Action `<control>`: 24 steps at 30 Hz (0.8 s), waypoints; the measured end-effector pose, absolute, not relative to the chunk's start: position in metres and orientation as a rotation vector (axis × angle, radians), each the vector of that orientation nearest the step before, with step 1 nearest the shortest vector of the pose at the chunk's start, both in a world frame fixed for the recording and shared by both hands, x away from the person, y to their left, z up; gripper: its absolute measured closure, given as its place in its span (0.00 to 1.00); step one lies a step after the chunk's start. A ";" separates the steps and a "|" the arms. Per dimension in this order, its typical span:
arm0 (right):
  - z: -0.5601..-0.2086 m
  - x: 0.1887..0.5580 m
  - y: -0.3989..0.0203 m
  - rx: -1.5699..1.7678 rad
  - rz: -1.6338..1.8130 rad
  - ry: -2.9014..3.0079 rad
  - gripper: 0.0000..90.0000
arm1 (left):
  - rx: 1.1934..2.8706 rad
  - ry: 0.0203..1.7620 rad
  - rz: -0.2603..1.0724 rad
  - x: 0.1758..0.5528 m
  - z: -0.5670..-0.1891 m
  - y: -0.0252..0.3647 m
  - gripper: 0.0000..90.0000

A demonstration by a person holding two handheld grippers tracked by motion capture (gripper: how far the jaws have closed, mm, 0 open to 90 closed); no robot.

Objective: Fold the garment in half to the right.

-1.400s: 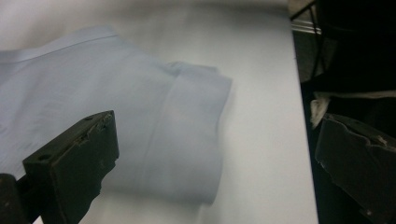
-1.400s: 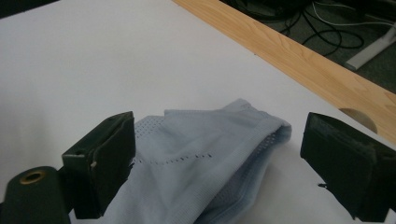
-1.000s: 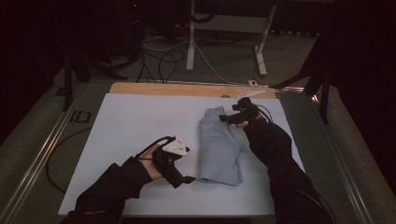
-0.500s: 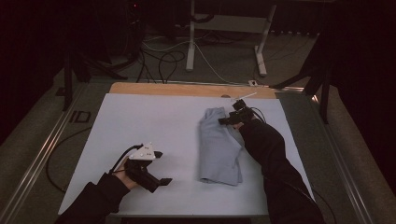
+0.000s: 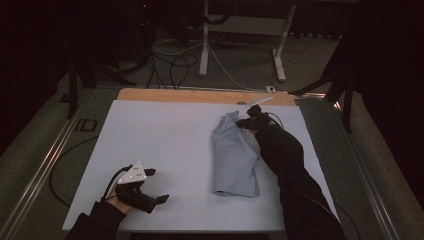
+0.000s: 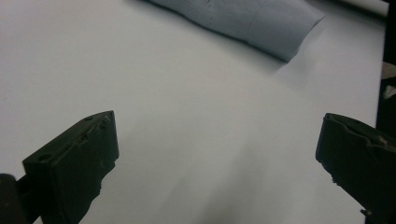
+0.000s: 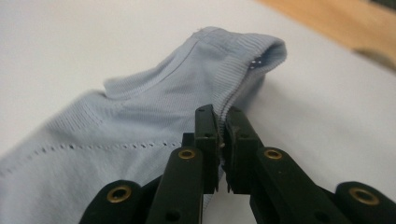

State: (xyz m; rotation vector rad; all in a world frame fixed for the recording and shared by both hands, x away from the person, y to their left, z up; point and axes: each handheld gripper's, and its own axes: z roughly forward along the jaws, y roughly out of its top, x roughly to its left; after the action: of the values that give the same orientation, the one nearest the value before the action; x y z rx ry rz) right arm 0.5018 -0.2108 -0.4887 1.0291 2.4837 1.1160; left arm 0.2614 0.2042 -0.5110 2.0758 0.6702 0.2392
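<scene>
The right gripper [image 7: 223, 122] has just closed, pinching the blue cloth [image 7: 140, 126] near the desk's [image 5: 165, 130] far edge; the left gripper [image 6: 217, 154] is wide open and empty.

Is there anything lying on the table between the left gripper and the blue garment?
Nothing visible: bare white table separates the open left gripper from the blue garment. The right gripper already pinches its far edge.

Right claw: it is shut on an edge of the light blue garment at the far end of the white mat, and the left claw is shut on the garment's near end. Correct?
Not quite. The left claw stands open over bare white mat, apart from the light blue garment, as the left gripper view shows. The right claw is indeed shut on the garment's edge at the far end.
</scene>
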 end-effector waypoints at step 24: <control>-0.517 0.528 -0.192 1.146 0.944 2.512 0.86 | 2.004 0.713 0.301 0.265 -0.513 0.218 0.00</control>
State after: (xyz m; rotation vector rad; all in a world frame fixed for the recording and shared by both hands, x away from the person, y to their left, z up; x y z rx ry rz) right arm 0.5276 -0.1915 -0.5166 1.1463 2.5121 0.9439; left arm 0.2650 0.2177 -0.5127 2.0040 0.7131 0.3009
